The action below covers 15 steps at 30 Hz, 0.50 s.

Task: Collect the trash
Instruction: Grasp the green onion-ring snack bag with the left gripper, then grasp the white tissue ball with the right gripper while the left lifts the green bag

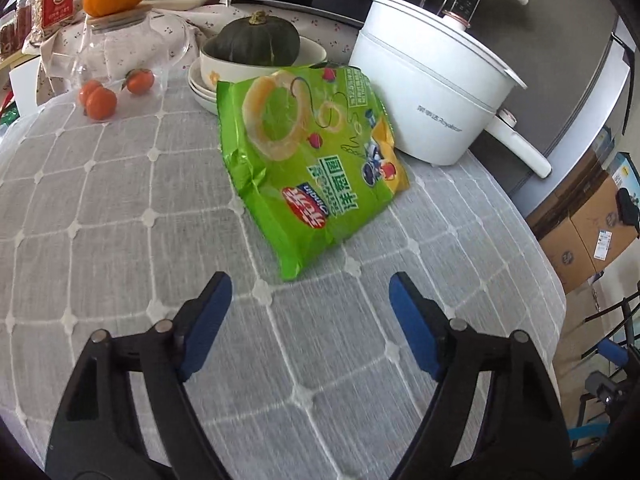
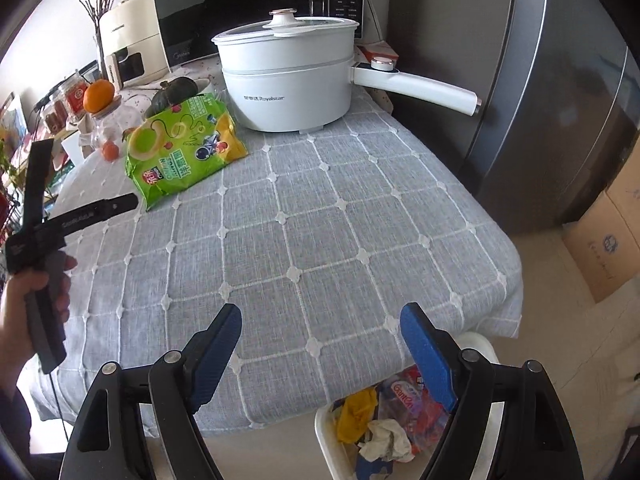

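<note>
The green snack bag [image 1: 308, 160] lies at the worktop's [image 1: 120, 240] far edge beside the white electric pot [image 1: 432, 96]. Light, crinkly and slippery, it is best pinched at its near sealed corner. Both the left tool [image 1: 310, 300] and the right tool [image 2: 320, 332] are spread wide, holding nothing.

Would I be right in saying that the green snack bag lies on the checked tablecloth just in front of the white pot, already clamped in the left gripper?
Not quite: the left gripper is open and short of the green snack bag, as the left wrist view shows. It does lie on the checked tablecloth before the white pot.

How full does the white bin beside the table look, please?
Partly full: the white bin holds wrappers and crumpled paper, below its rim.
</note>
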Each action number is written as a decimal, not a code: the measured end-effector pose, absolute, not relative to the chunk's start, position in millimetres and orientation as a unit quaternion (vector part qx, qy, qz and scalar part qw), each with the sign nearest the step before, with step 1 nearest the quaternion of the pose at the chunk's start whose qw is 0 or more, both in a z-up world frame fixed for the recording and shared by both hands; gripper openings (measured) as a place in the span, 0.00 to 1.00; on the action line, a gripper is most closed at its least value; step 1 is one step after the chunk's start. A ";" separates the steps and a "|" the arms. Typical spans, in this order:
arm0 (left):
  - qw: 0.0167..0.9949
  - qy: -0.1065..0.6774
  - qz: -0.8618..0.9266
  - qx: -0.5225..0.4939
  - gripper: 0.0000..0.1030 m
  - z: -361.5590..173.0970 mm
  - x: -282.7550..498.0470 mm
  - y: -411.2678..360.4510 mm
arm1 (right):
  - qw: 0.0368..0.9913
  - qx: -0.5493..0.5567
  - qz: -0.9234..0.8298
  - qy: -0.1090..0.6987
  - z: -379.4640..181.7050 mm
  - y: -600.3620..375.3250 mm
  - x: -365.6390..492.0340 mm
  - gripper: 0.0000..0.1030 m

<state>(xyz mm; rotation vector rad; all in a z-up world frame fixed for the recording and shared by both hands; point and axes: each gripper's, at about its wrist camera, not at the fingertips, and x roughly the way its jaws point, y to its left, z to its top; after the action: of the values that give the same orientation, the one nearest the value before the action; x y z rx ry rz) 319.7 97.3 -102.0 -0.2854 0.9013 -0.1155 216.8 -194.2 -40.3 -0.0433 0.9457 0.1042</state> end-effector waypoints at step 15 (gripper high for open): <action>0.902 0.374 -0.098 -0.193 0.11 -81.3 327.5 114.8 | 0.879 -0.122 0.050 0.459 -65.8 -172.0 214.7 0.81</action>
<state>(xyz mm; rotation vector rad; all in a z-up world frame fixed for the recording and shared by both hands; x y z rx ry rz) 327.5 114.8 -81.3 -0.3981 0.7732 -0.2034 214.7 -172.0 -65.8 -0.2538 0.9569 0.1033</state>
